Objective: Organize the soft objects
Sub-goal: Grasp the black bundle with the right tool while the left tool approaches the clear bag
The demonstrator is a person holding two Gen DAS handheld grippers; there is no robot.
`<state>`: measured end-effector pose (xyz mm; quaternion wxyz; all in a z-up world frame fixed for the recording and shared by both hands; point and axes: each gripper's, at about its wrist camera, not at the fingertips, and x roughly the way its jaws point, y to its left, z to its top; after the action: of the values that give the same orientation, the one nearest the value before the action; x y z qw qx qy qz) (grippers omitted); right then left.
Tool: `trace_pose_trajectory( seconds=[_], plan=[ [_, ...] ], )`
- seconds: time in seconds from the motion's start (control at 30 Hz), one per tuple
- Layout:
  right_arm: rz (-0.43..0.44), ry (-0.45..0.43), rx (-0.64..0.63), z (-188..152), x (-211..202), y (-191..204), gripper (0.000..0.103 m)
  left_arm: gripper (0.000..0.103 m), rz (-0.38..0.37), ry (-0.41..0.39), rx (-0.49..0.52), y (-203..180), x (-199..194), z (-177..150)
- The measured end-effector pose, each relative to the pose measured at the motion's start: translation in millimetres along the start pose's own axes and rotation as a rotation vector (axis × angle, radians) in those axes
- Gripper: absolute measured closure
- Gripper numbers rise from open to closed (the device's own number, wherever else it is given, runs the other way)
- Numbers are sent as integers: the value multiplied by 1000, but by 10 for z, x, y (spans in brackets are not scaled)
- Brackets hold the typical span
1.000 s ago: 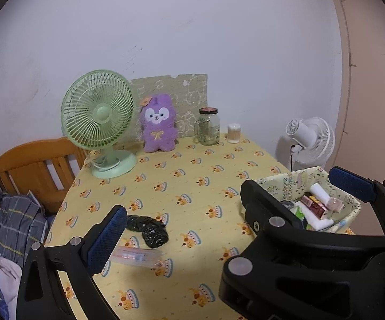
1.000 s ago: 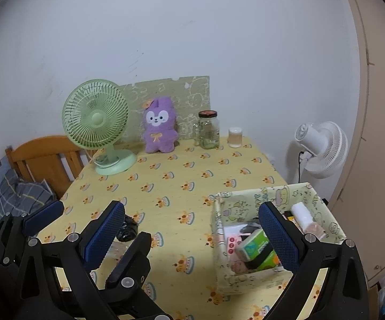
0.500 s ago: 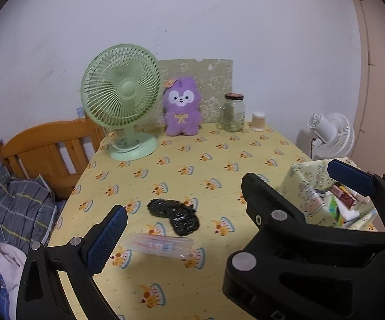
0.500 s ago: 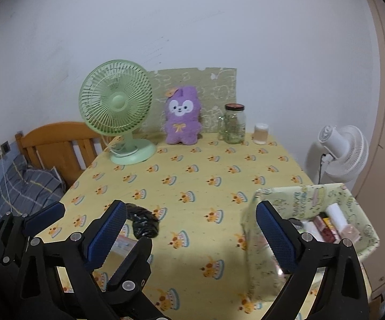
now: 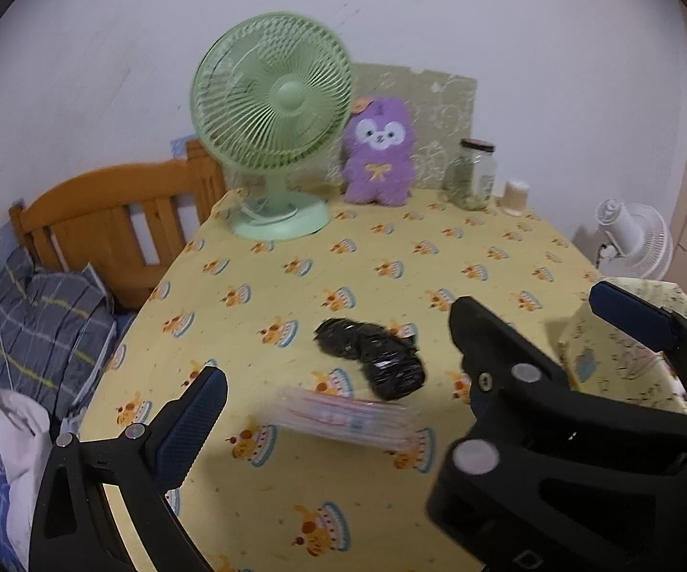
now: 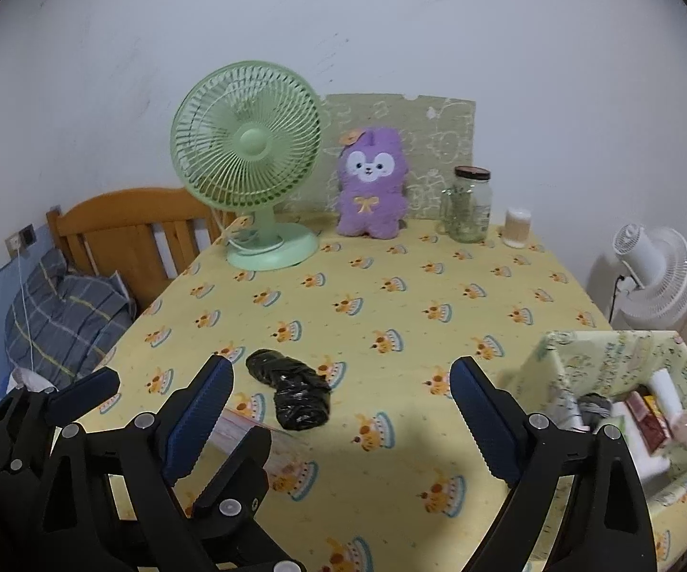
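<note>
Hovering spread and empty, both tools, left tool (image 5: 391,348) and right tool (image 6: 341,410), face the black bag (image 6: 293,393) near-centre on the worktop (image 6: 439,286); the right's jaws have just been narrowing. Risk: slippery film squirting out, or snagging the clear pouch (image 5: 343,417) touching it.

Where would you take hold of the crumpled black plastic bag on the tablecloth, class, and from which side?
Grip the crumpled black plastic bag at its thicker near lump, coming down from above with the fingers across its narrow width. It lies flat and bent, apart from the clear packet beside it, so there should be room on both sides.
</note>
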<state>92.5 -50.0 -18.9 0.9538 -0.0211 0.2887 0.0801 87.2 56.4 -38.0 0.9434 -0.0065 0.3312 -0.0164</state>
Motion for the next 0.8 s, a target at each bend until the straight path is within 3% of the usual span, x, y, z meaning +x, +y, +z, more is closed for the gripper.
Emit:
trace_pose_trajectory(
  seconds=[0.1, 0.6, 0.8],
  plan=[
    [25, 35, -21, -1, 132, 57, 18, 0, 17, 15, -15, 72, 102, -15],
    [47, 128, -41, -70, 760, 179, 18, 0, 41, 106, -40, 263, 611, -57],
    [64, 190, -37, -118, 1028, 214, 29, 0, 45, 169, -61, 311, 808, -99]
  ],
)
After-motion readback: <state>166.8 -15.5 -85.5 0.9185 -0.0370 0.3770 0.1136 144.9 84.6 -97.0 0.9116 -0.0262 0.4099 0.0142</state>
